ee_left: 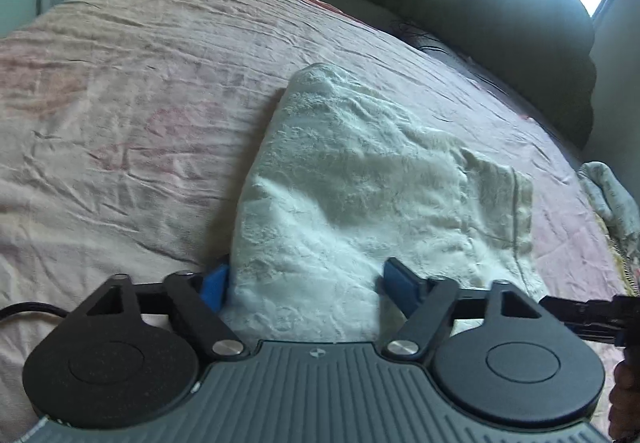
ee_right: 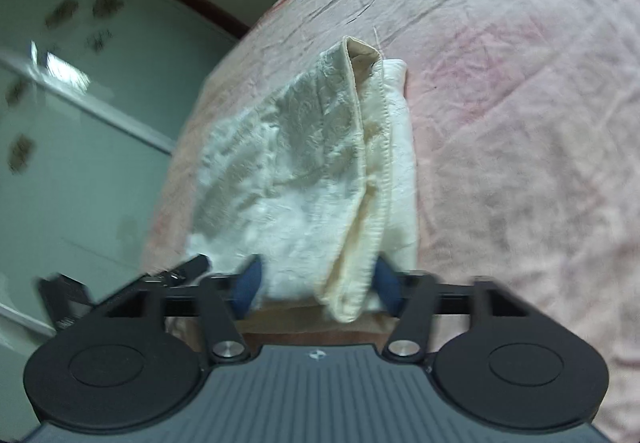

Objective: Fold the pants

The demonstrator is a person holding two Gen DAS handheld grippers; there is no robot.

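The pants (ee_left: 360, 195) lie folded in a cream bundle on the bed (ee_left: 120, 103). Left gripper (ee_left: 304, 287) straddles the near edge, jaws apart, nothing pinched. Right gripper (ee_right: 316, 283) brackets the hem end, jaws loose. Late fold; next likely a clean pinch or withdrawal.

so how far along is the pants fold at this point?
Mostly done, it seems. The cream textured pants lie on the pink wrinkled bedsheet as a compact folded bundle, hemmed edges stacked in the right wrist view. In hand: the near end sits between the fingers of both the left gripper and right gripper; whether the pads press is unclear. Left: perhaps a final fold or just letting go.
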